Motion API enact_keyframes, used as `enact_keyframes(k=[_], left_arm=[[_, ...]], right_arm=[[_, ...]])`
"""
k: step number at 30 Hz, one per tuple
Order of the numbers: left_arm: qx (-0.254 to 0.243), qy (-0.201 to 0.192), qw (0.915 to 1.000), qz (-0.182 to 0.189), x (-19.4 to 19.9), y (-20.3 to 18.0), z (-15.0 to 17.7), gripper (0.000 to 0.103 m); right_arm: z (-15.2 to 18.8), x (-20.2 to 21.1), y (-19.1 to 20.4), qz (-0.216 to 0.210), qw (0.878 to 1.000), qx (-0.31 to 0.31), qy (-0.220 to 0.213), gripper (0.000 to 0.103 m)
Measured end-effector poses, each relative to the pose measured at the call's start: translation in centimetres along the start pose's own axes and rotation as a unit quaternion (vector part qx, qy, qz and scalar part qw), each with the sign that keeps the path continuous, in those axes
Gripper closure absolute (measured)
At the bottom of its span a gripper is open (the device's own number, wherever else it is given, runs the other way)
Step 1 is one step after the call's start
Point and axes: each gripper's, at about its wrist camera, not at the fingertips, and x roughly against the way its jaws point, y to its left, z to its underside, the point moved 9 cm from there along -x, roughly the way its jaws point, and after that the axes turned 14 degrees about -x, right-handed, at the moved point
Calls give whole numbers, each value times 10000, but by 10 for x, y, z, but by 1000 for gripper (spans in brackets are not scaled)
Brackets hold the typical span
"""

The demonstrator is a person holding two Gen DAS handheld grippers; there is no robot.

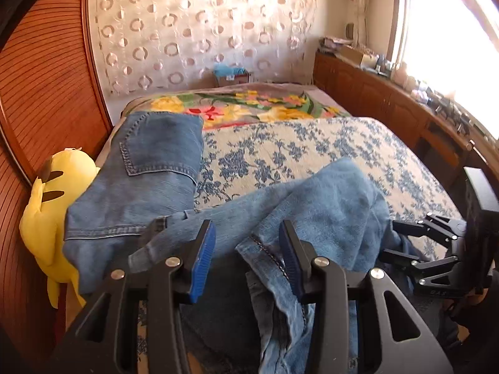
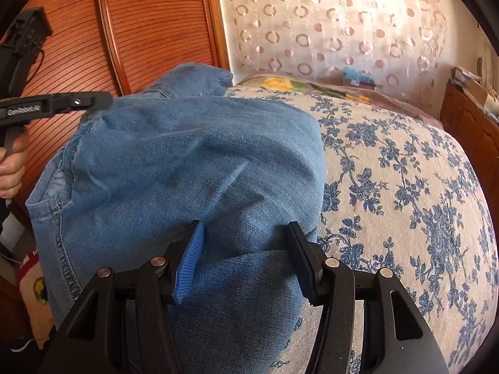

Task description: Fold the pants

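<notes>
Blue jeans lie on the bed with the waist and a back pocket at the far left. The leg ends are lifted toward me. My left gripper holds a bunch of denim at a stitched hem, and cloth hangs down below its fingers. In the right wrist view a thick fold of the jeans fills the gap of my right gripper, whose pads press on it. The left gripper shows at the raised denim's upper left corner, and the right gripper at the far right.
The bed has a white and blue flowered cover and a bright floral blanket at its far end. A yellow plush toy leans against the ribbed wooden panel on the left. A wooden cabinet with clutter runs under the window.
</notes>
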Motion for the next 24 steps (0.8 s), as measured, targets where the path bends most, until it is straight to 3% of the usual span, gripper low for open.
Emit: enact_keyframes(k=[12, 16, 17, 19, 24], left_arm=[[-329, 543, 9980, -12, -30, -35, 36, 61], [-265, 506, 9984, 16, -31, -35, 36, 62], [-229, 458, 9987, 39, -30, -34, 35, 66], [-244, 356, 9991, -2, -26, -32, 33, 89], [-219, -43, 9994, -264, -3, -21, 23, 97]], right_arm=[[2, 0, 1, -39, 10000, -14, -38, 47], [1, 2, 2, 2, 9999, 39, -102, 48], [1, 2, 3, 3, 9999, 48, -116, 48], [1, 3, 3, -17, 9999, 42, -134, 48], [2, 5, 2, -63, 9999, 15, -137, 48]])
